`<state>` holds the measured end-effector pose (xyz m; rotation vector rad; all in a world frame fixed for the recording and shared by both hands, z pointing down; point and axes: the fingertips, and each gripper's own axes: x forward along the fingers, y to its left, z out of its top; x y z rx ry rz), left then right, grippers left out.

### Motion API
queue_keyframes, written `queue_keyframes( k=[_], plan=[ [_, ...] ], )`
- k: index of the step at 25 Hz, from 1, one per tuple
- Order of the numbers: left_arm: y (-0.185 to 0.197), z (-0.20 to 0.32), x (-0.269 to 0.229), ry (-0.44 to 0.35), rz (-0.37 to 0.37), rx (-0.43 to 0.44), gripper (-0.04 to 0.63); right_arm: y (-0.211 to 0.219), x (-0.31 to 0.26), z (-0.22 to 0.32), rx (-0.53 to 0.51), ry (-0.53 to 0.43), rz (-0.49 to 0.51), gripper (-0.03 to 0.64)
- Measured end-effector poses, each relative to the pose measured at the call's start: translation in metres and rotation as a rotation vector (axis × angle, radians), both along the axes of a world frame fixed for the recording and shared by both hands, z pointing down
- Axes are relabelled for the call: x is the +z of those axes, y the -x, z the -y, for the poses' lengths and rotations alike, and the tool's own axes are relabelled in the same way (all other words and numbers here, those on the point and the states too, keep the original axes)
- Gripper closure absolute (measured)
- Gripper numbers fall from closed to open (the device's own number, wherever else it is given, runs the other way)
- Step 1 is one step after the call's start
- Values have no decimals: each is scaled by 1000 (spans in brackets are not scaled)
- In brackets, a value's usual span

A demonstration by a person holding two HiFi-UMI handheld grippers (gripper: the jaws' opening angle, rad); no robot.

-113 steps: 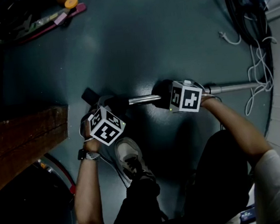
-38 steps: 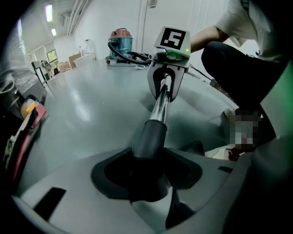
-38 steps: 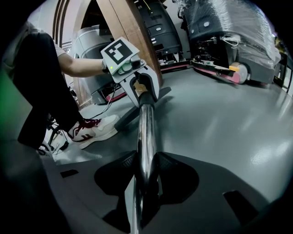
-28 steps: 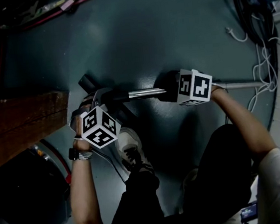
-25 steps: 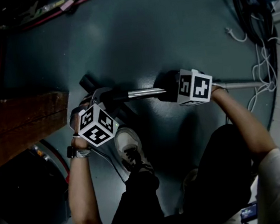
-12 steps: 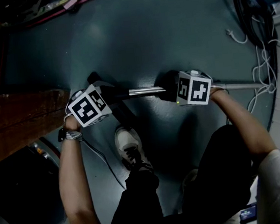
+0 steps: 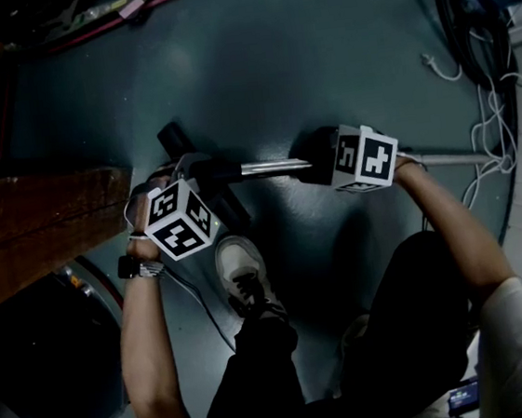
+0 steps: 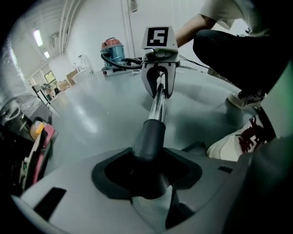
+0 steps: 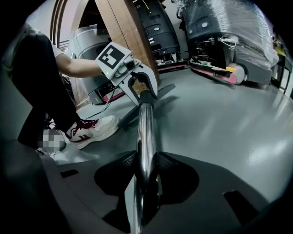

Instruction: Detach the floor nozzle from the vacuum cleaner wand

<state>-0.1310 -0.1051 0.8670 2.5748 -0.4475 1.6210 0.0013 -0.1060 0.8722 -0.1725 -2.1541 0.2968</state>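
Note:
The chrome wand [image 7: 273,166] lies level over the floor and runs into the dark neck [image 8: 150,135] of the black floor nozzle [image 7: 226,207]. My left gripper [image 7: 194,177] is shut on that neck, its jaws pressed to both sides of it in the left gripper view. Further along, my right gripper [image 7: 312,166] is shut on the bare chrome tube [image 9: 145,132], which passes straight between its jaws. Each gripper faces the other along the wand. The joint of neck and tube looks closed.
The person's white shoe [image 7: 240,273] rests on the floor just below the nozzle. A wooden bench [image 7: 39,233] stands at left, a grey machine [image 7: 47,387] below it. The vacuum body [image 8: 112,49] with hose and a white cable [image 7: 482,131] lie at right.
Half a second ago the left gripper sat higher, against the neck with its cube turned; now it has rolled back and sits lower. The nozzle has shifted slightly up. The right gripper has kept still.

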Motion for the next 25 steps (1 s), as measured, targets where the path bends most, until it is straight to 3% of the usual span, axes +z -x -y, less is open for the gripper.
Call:
queue_keyframes(
  k=[5, 11, 19, 22, 25],
  plan=[
    [2, 3, -2, -72, 9, 7, 396, 5, -5, 2, 8, 14, 27, 457],
    [3, -4, 7, 117, -80, -48, 396, 4, -7, -1, -29, -26, 7, 459],
    [4, -1, 6, 219, -125, -48, 397, 1, -7, -1, -75, -97, -35, 466],
    [4, 3, 3, 203, -98, -37, 397, 0, -6, 2, -58, -98, -37, 466],
    [6, 3, 4, 119, -51, -13, 397, 4, -9, 5, -38, -88, -7, 466]
  ],
)
